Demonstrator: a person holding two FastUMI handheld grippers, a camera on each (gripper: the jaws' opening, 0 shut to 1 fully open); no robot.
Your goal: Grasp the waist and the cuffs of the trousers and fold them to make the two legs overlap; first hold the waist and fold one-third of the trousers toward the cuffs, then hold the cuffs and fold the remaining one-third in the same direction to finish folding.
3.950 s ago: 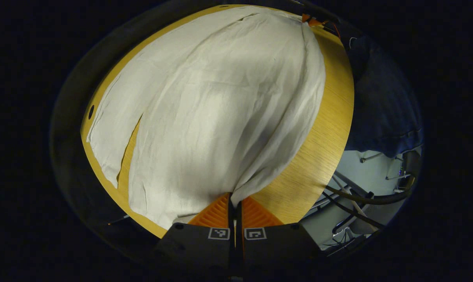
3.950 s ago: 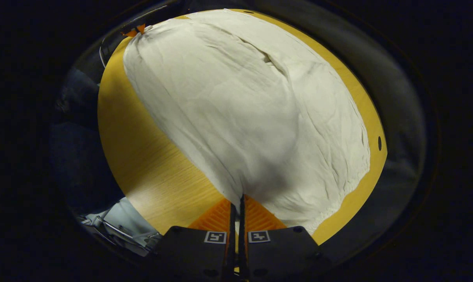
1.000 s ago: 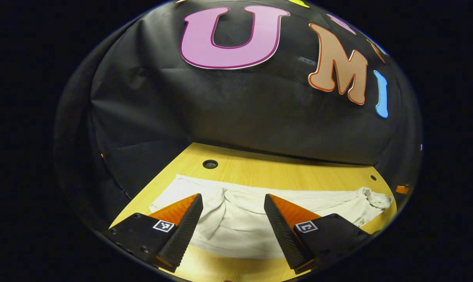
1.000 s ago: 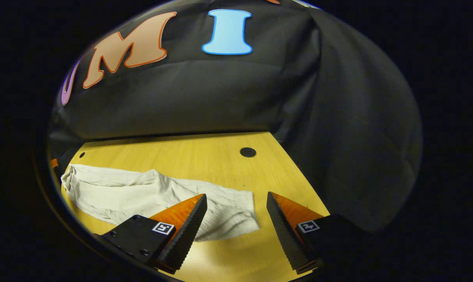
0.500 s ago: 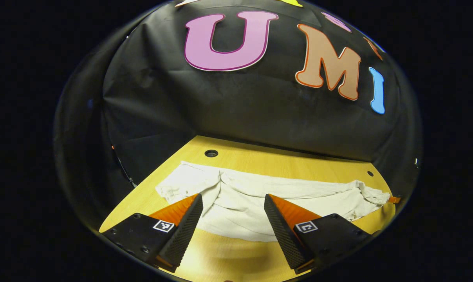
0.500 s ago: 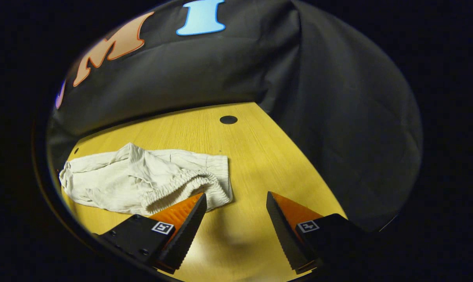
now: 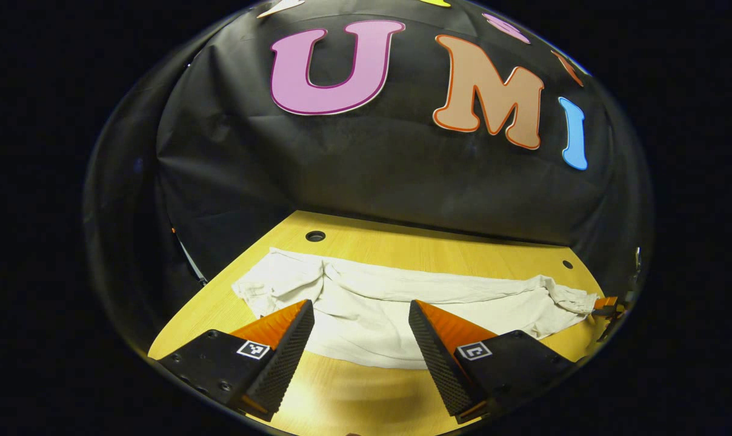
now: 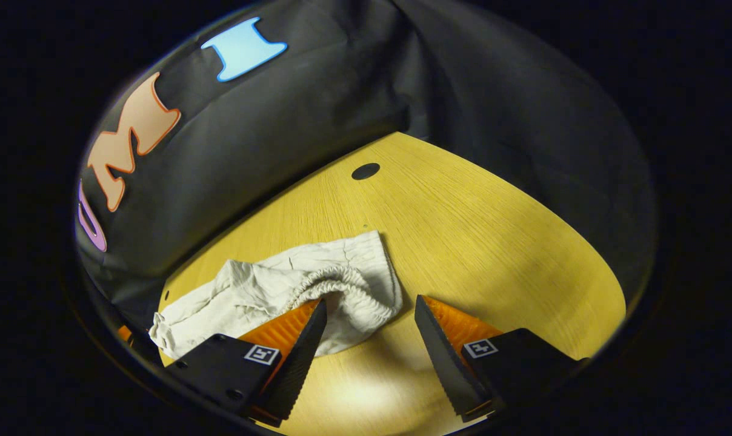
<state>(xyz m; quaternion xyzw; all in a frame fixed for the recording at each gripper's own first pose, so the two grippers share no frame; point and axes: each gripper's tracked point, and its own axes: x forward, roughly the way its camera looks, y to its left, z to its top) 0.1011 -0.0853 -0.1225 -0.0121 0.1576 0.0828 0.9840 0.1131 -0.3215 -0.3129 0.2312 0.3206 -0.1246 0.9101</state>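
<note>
Now the trousers [image 7: 366, 303] lay crumpled lengthwise on the counter [image 7: 402, 251]. Both the left gripper [image 7: 361, 315] and the right gripper [image 8: 371, 312] hovered above them, fingers spread apart and holding nothing.

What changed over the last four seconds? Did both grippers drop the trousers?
Yes. Both were shut on the cloth then; now the left gripper and right gripper are open and pulled back. The trousers, spread wide before, lie as a long narrow strip on the table, elastic waist at the right gripper. The trousers stayed on the table.
</note>
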